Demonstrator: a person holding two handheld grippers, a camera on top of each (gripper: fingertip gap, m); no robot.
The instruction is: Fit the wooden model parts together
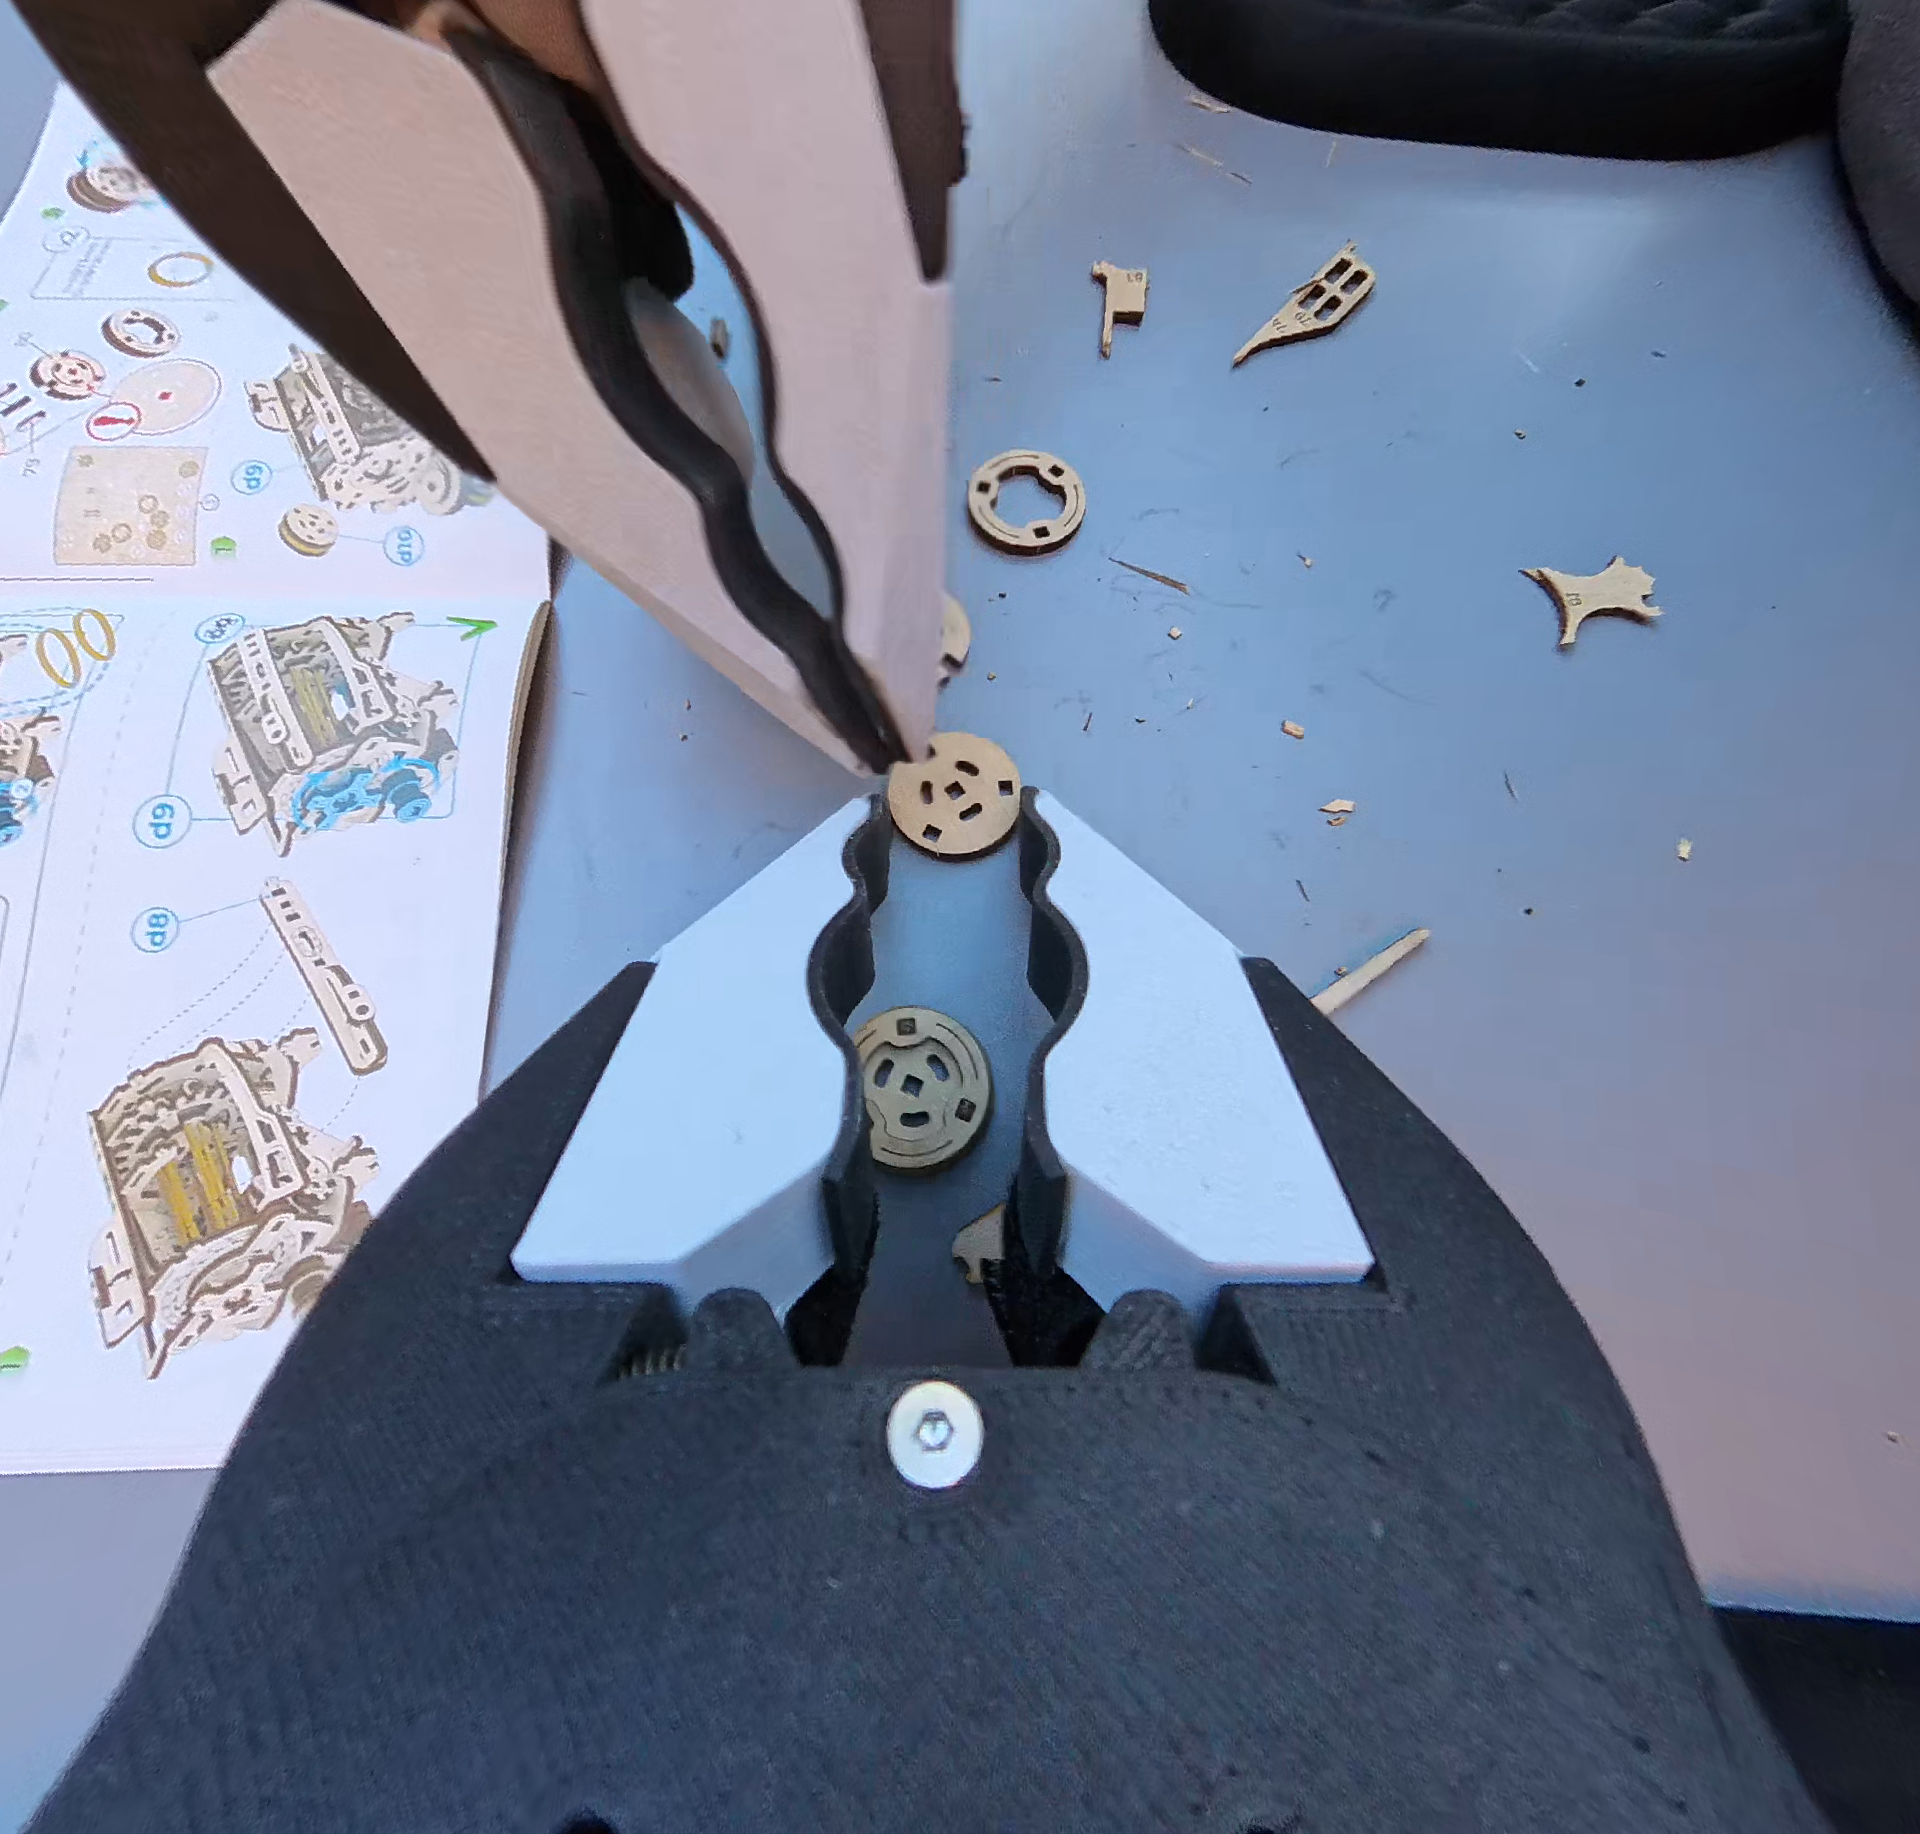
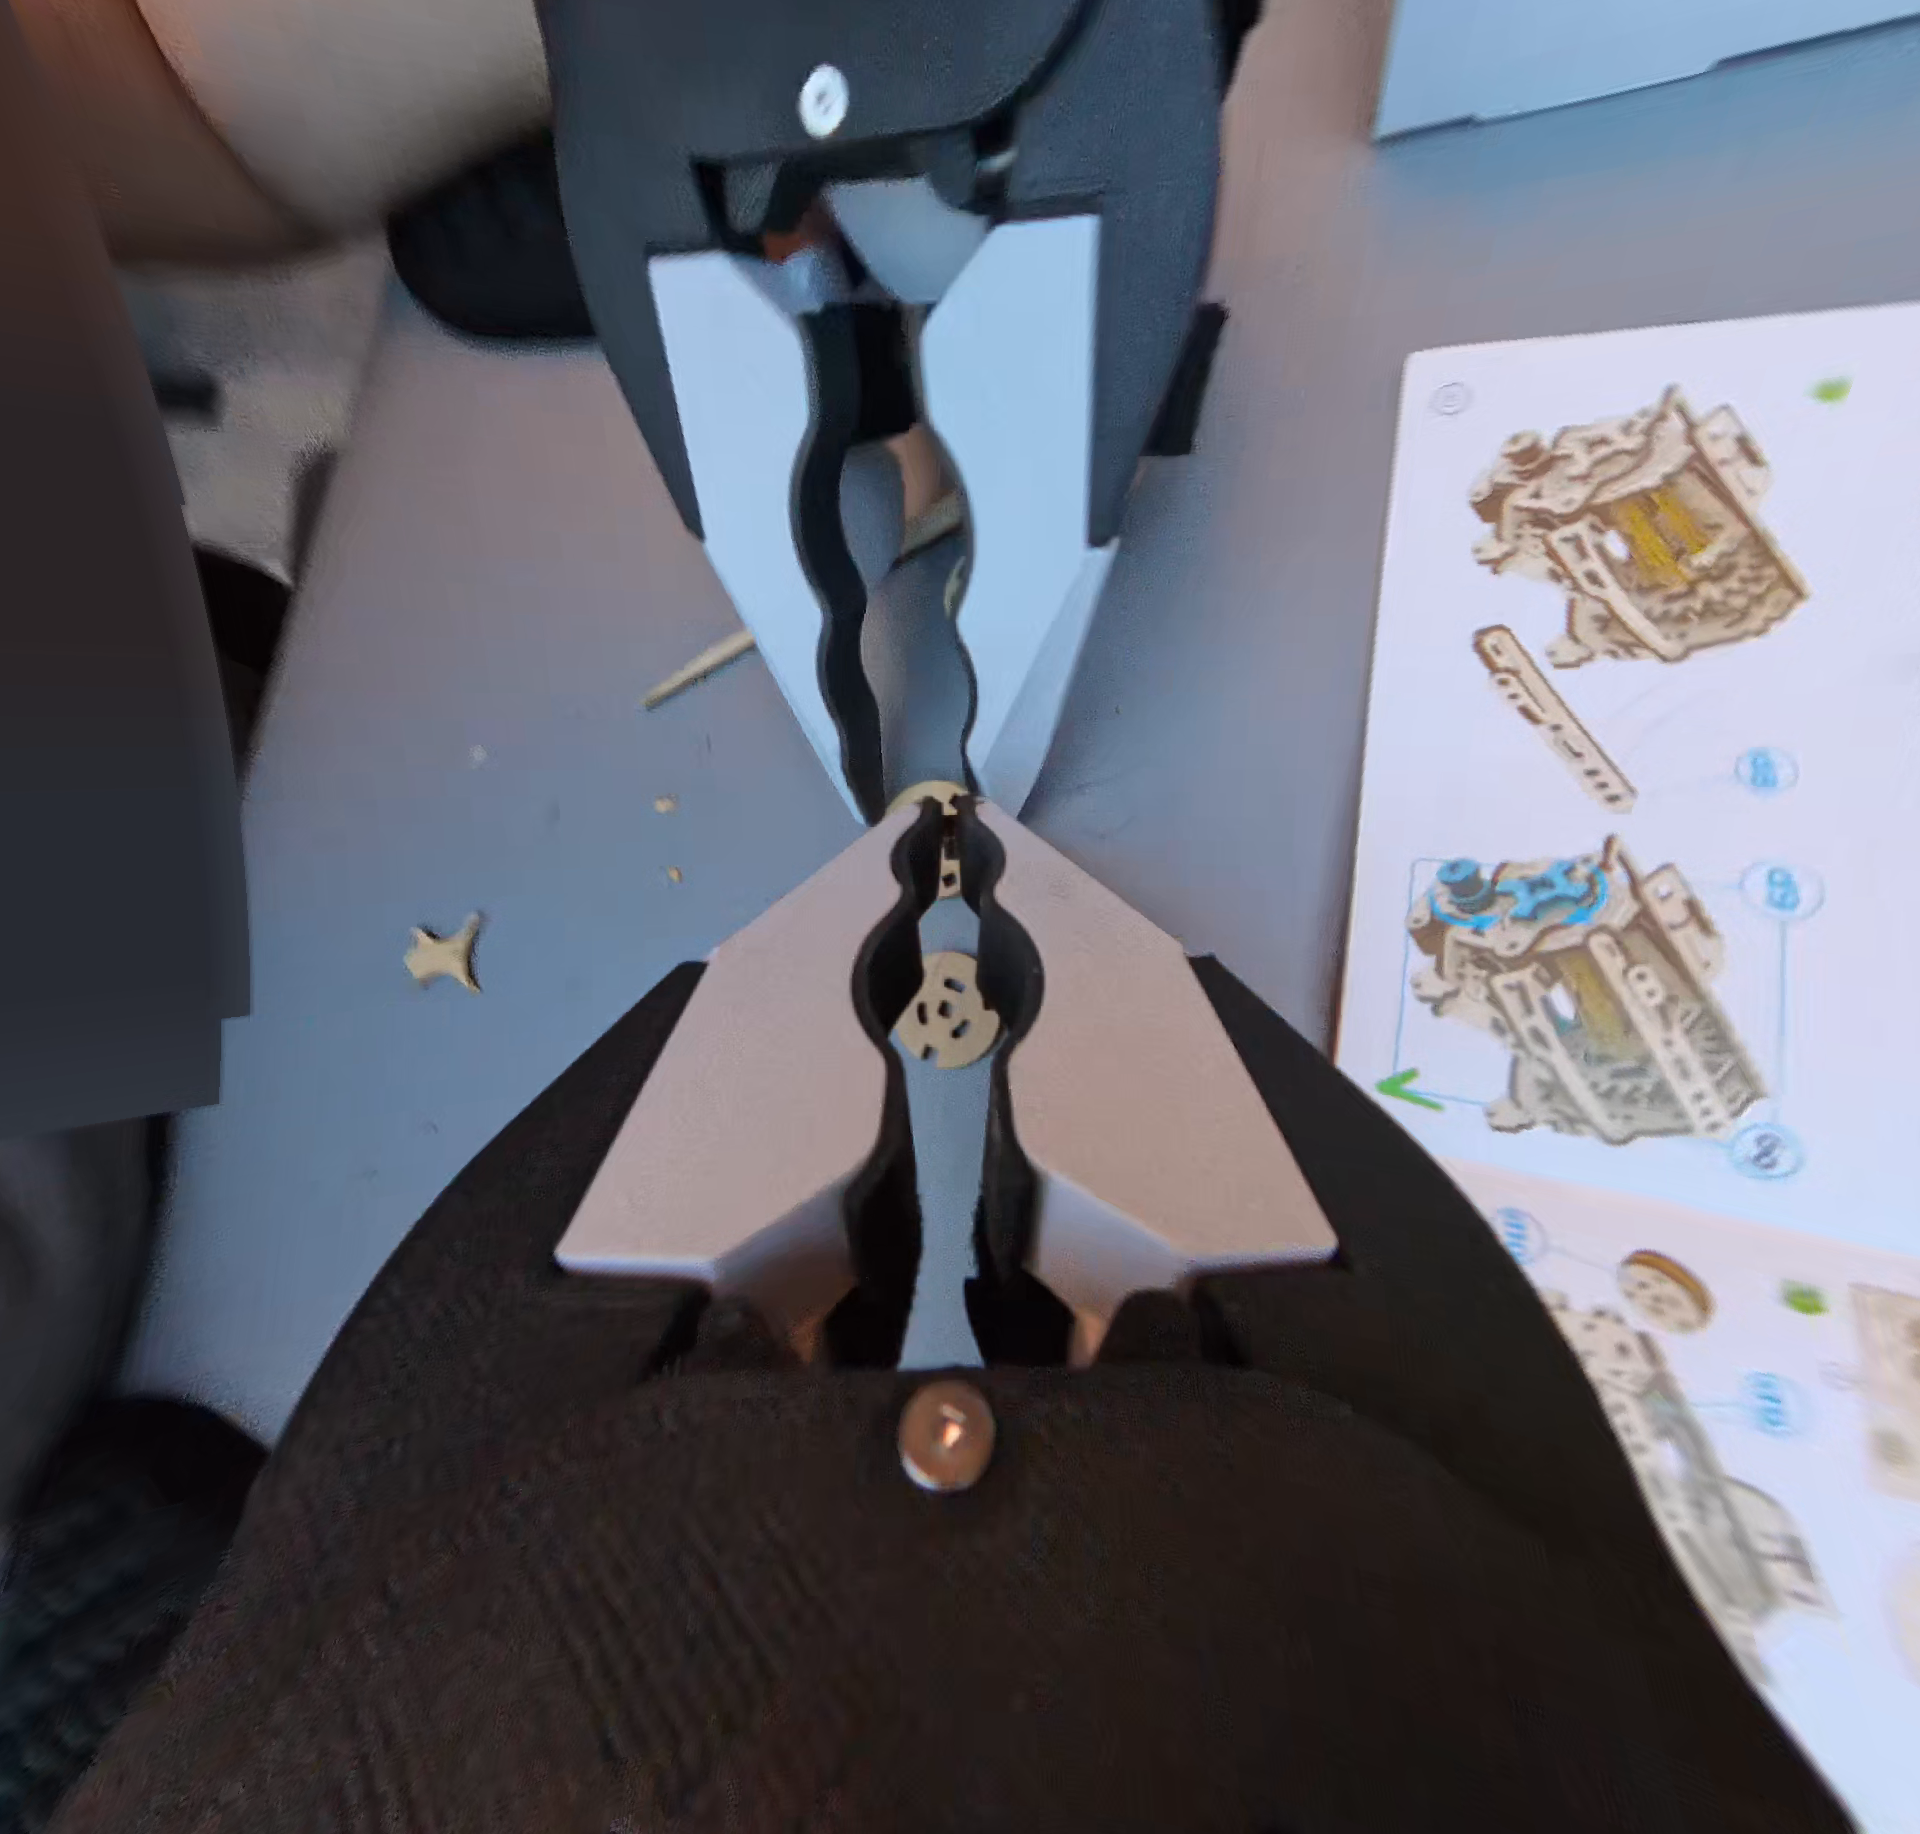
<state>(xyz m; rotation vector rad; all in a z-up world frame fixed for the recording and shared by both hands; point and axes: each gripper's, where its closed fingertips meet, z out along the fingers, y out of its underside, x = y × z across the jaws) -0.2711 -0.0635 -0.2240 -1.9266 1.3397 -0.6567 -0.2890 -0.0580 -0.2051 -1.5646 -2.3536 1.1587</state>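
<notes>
Slippage is the big worry. The left claw is set narrow, pinching a thin wooden disc by its rim, right at the tips. The right claw is nearly closed on a small part, also at the very tips, and the two claws meet nose to nose above the bench.

With that little grip on either piece, I reckon a push that's slightly off-line tips the disc or pops it out of the left claw. Same if the small part isn't square to the slot, since it could jam or twist in the right claw. Thin ply like this might also crack if it's forced.

Hard to make out:
- The small part is mostly buried between the right claw's pads, so I can't tell its shape.
- Can't see which of the disc's slots it's aimed at, or whether it's started going in. The right claw's tip covers that spot in the left view, and the right view only gets the disc edge-on.
- Another ringed disc lies on the bench under the left claw, with a ring and scraps beyond its tips.
- The sheet off to the left claw's left is cut off.
</notes>
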